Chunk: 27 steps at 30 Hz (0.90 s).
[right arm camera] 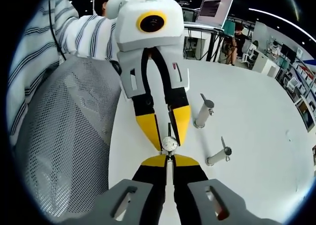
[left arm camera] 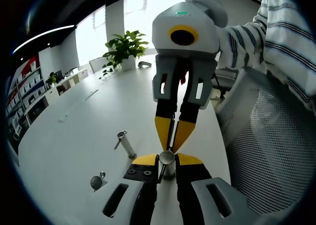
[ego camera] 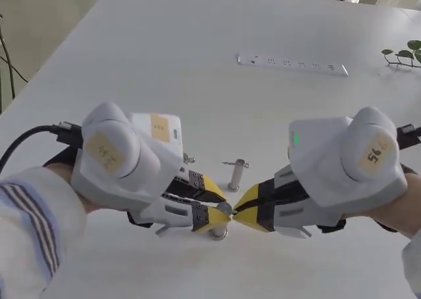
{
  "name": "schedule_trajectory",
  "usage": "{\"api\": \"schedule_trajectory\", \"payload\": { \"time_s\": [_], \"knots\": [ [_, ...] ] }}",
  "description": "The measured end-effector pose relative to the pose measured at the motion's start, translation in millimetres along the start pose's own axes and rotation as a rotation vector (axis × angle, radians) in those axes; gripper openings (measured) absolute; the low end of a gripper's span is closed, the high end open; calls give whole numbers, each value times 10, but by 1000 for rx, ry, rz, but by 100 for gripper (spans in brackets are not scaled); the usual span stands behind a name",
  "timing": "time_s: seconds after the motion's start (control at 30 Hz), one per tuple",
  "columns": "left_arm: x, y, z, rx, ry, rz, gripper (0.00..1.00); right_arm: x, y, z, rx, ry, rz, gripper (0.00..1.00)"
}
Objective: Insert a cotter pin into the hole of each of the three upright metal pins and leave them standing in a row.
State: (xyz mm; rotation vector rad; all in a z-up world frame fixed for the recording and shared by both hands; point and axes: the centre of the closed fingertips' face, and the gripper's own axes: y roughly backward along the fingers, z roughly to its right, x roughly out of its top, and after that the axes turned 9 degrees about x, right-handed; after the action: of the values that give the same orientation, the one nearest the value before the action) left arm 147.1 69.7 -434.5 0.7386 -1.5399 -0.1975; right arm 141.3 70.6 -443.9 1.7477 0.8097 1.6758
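Note:
A short upright metal pin [ego camera: 220, 231] stands on the white table [ego camera: 197, 82] between both grippers. My left gripper [ego camera: 214, 207] is shut on this metal pin [left arm camera: 167, 161], one yellow finger on each side of it. My right gripper [ego camera: 240, 207] faces it, shut on a thin cotter pin [right arm camera: 169, 155] whose tip is at the pin's head [right arm camera: 169, 144]. A second metal pin [ego camera: 235, 175] stands just beyond with a cotter pin through it. A third pin [left arm camera: 97, 181], also carrying a cotter pin, sits close by and is mostly hidden behind the left gripper in the head view.
A white power strip [ego camera: 291, 64] lies far back on the table, with a plant sprig [ego camera: 402, 54] at the far right edge. A mesh chair [left arm camera: 266, 151] stands at the near table edge behind the grippers. A potted plant [left arm camera: 126, 49] stands at the table's far end.

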Motion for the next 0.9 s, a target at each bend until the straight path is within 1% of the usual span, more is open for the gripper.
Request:
{"api": "schedule_trajectory", "payload": {
  "time_s": [0.1, 0.33, 0.43, 0.53, 0.57, 0.63, 0.7, 0.73, 0.77, 0.8, 0.83, 0.9],
  "knots": [
    [-1, 1, 1, 0, 5, -2, 10, 7, -10, 4, 4, -3, 0, 0],
    [1, 2, 2, 3, 23, -6, 10, 13, -14, 5, 7, 16, -5, 0],
    [1, 7, 3, 1, 34, -5, 10, 29, -6, -6, 12, -2, 12, 0],
    [11, 47, 6, -2, 36, 5, 11, 30, 7, -11, 7, -12, 23, 6],
    [7, 69, 11, -2, 42, 7, 12, 27, 9, -8, 3, -15, 27, 7],
    [-28, 102, 15, 3, 34, -8, 19, 9, 8, -3, -6, -36, 43, 9],
    [-79, 153, 25, 8, 38, -16, 25, -1, -5, -5, -13, -79, 75, 11],
    [-101, 189, 39, 6, 46, -9, 27, -18, -18, -24, -6, -100, 86, 11],
    [-97, 213, 53, 3, 61, 9, 29, -31, -28, -43, 3, -114, 93, 11],
    [-90, 249, 84, -8, 92, 34, 31, -43, -45, -57, 8, -124, 109, 11],
    [-95, 273, 100, -14, 116, 44, 33, -49, -56, -61, 7, -135, 122, 12],
    [-154, 333, 89, -2, 140, 44, 41, -84, -83, -60, 3, -172, 149, 13]
  ]
}}
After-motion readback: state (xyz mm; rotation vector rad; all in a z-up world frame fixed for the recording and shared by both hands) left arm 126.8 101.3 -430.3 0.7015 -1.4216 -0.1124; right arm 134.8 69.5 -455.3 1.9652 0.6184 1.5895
